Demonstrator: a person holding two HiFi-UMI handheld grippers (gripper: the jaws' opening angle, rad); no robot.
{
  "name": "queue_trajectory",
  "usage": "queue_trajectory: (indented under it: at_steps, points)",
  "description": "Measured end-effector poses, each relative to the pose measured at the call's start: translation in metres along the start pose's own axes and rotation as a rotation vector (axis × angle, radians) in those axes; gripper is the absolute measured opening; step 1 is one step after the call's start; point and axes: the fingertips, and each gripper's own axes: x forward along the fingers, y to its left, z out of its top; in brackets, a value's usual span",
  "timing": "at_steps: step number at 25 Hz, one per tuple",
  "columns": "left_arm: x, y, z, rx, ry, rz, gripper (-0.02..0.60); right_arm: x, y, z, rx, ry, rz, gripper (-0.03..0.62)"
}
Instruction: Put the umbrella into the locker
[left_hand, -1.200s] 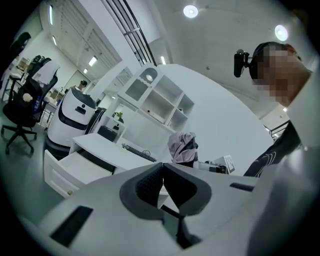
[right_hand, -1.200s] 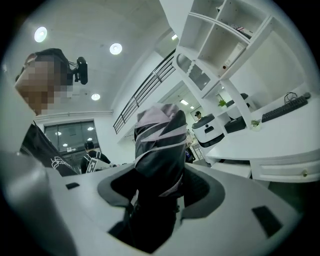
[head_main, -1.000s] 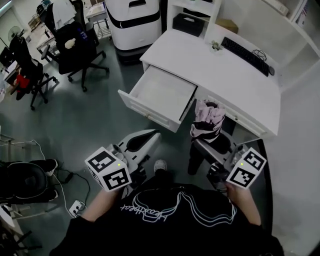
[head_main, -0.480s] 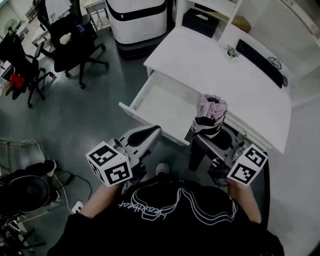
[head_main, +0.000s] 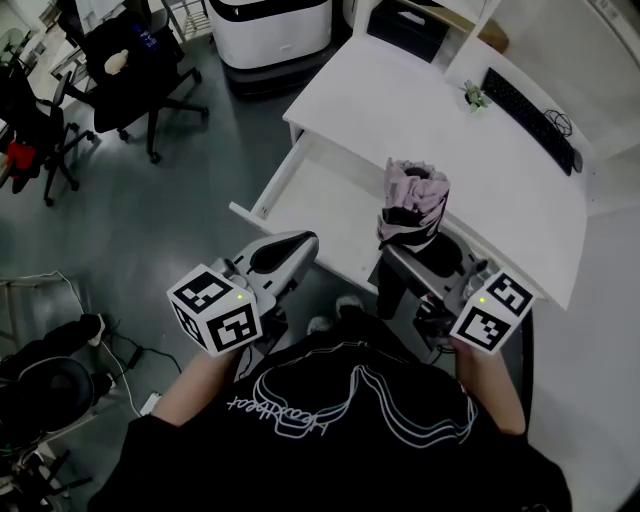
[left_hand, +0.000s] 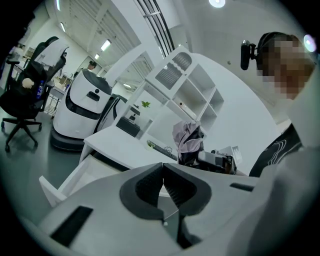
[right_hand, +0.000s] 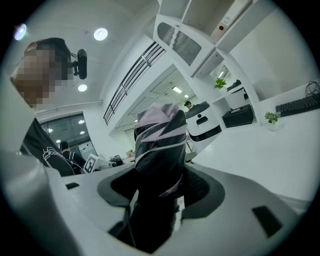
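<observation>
A folded pink and black umbrella (head_main: 412, 200) stands upright in my right gripper (head_main: 415, 256), whose jaws are shut on its lower part. Seen from the right gripper, the umbrella (right_hand: 157, 145) fills the space between the pads of that gripper (right_hand: 160, 186). My left gripper (head_main: 300, 246) is at the left with its jaws shut and nothing between them (left_hand: 162, 169). Just beyond both grippers is the open, empty white drawer (head_main: 262, 195) of the desk. The umbrella's top stands over the drawer's right front corner. From the left gripper, the umbrella (left_hand: 187, 142) shows to the right.
The white desk (head_main: 420, 110) carries a black keyboard (head_main: 530, 108) and a small plant (head_main: 473, 95) at the back. A white machine (head_main: 268, 30) stands at the desk's left end. Black office chairs (head_main: 130, 70) are on the grey floor far left. A shelf unit rises behind the desk.
Both grippers and the umbrella have moved toward the desk. The umbrella, earlier short of the drawer's front, now stands over its front corner. Neither grip has changed.
</observation>
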Motion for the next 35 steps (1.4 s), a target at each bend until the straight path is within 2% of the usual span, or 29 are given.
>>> queue_trajectory:
  at_steps: [9,18,29,35]
  points:
    - [0.004,0.041,0.003,-0.069,-0.010,0.100,0.006,0.048,-0.029,-0.007,0.011,0.103,0.056,0.253]
    - [0.011,0.080,0.014,-0.119,-0.024,0.177,0.006,0.104,-0.066,-0.031,-0.025,0.245,0.068,0.253]
    - [0.017,0.107,0.005,-0.180,-0.016,0.244,0.006,0.153,-0.114,-0.094,-0.246,0.465,0.010,0.253]
    - [0.018,0.115,-0.003,-0.200,-0.010,0.272,0.006,0.174,-0.131,-0.131,-0.338,0.570,0.013,0.252]
